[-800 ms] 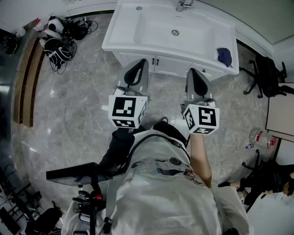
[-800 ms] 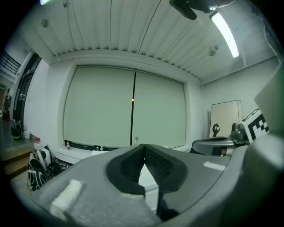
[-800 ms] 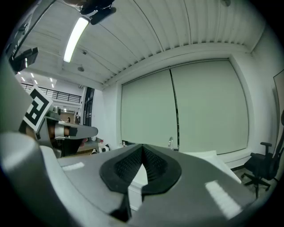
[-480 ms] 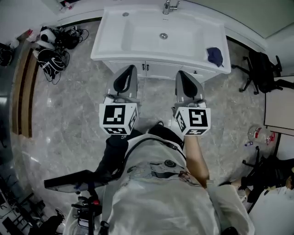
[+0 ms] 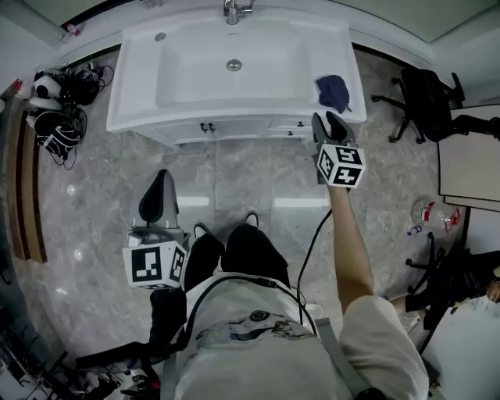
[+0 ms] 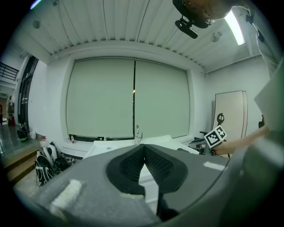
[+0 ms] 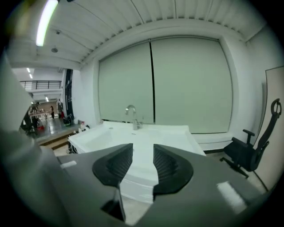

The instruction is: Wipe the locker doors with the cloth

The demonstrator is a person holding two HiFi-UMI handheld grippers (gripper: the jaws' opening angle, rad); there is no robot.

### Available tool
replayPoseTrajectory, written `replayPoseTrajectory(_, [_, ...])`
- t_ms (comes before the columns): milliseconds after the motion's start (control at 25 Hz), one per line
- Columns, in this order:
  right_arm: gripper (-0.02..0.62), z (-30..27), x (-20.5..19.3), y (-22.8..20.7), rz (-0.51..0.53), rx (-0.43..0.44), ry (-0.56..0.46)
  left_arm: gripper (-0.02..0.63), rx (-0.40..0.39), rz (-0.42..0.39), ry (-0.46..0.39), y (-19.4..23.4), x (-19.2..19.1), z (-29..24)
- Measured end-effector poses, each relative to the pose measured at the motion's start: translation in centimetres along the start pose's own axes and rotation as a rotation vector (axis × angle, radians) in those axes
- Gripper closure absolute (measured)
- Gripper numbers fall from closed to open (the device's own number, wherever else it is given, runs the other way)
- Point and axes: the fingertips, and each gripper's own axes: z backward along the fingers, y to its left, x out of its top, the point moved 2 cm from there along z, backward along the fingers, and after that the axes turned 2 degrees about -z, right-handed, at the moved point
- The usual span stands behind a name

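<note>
The right gripper [image 5: 328, 121] has reached forward, and the blue cloth [image 5: 333, 91] now lies just ahead of its parted jaws. The left gripper [image 5: 158, 183] has dropped back, leaving the sink [image 5: 141, 117] well ahead of its jaws.

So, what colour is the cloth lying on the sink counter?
Dark blue. The cloth shows best in the head view, near the right end of the white sink.

The cloth [image 5: 333, 91] lies on the right end of the washbasin [image 5: 141, 117], the tap [image 5: 234, 9] at its back, the doors [image 5: 234, 130] under its front. The right tongs [image 5: 331, 123] are just before the cloth, the left tongs [image 5: 158, 183] well apart over the floor [image 5: 86, 203]. A chair [image 5: 426, 94] stands right of the washbasin, bags [image 5: 58, 101] left
</note>
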Motion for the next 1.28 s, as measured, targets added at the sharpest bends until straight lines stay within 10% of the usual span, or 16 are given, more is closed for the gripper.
replayPoseTrajectory(480, [0.337,-17.6,-8.1,-19.7,0.134,-0.119,0.429,0.604,0.086,0.001,0.198,-1.5,-9.4,-0.4])
replayPoseTrajectory(640, [0.365,-19.7,-10.5,-20.0,0.152,-0.105,0.541,0.604,0.107,0.008,0.222,-0.8,-11.0,0.5])
replayPoseTrajectory(760, [0.502,-20.1,-10.9,-19.2,0.142,-0.104,0.531,0.604,0.127,0.022,0.225,-0.1,-11.7,1.1])
replayPoseTrajectory(1000, [0.52,-17.7,-5.1,-11.1,0.187,-0.06,0.262,0.604,0.156,0.053,0.193,2.4,-11.7,2.7])
replayPoseTrajectory(1280, [0.518,-8.4,1.4,11.9,0.172,0.18,-0.137,0.604,0.191,0.073,0.114,7.9,-13.2,4.8])
